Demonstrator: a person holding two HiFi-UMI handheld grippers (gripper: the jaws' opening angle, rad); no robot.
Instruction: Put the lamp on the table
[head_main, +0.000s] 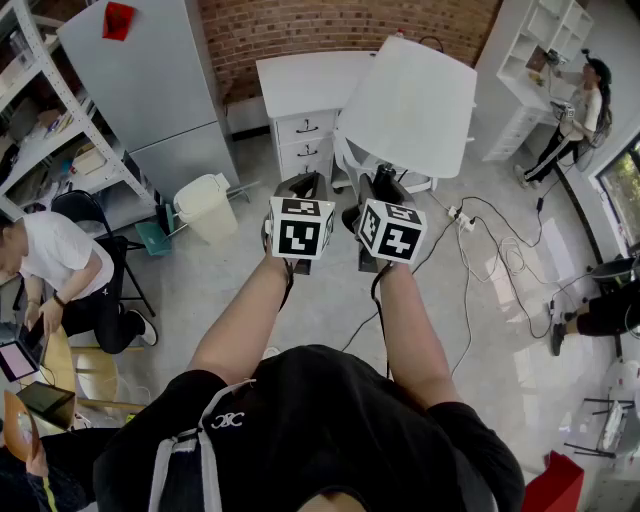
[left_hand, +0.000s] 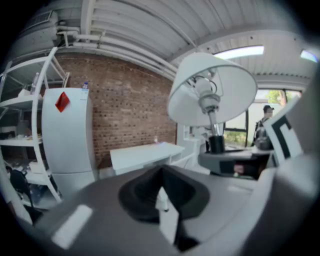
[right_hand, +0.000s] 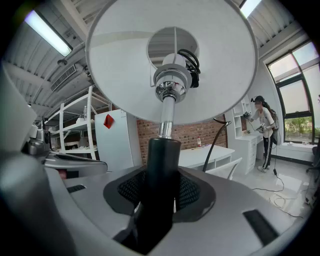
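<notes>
The lamp has a wide white shade (head_main: 415, 100) and a black stem (right_hand: 160, 175). My right gripper (head_main: 380, 188) is shut on that stem and holds the lamp upright in the air, with the shade (right_hand: 170, 60) straight above the jaws. My left gripper (head_main: 305, 188) is close beside it on the left. Its jaws (left_hand: 162, 200) are together with nothing between them. From the left gripper view the lamp (left_hand: 210, 90) stands to the right. The white table (head_main: 300, 80) with drawers stands ahead against the brick wall, beyond both grippers.
A grey cabinet (head_main: 150, 80), metal shelving (head_main: 40, 130) and a white bin (head_main: 205, 205) stand at the left. Cables (head_main: 490, 250) trail over the floor at the right. One person (head_main: 60, 270) sits at the left. Another (head_main: 580, 110) stands by the white shelves at the back right.
</notes>
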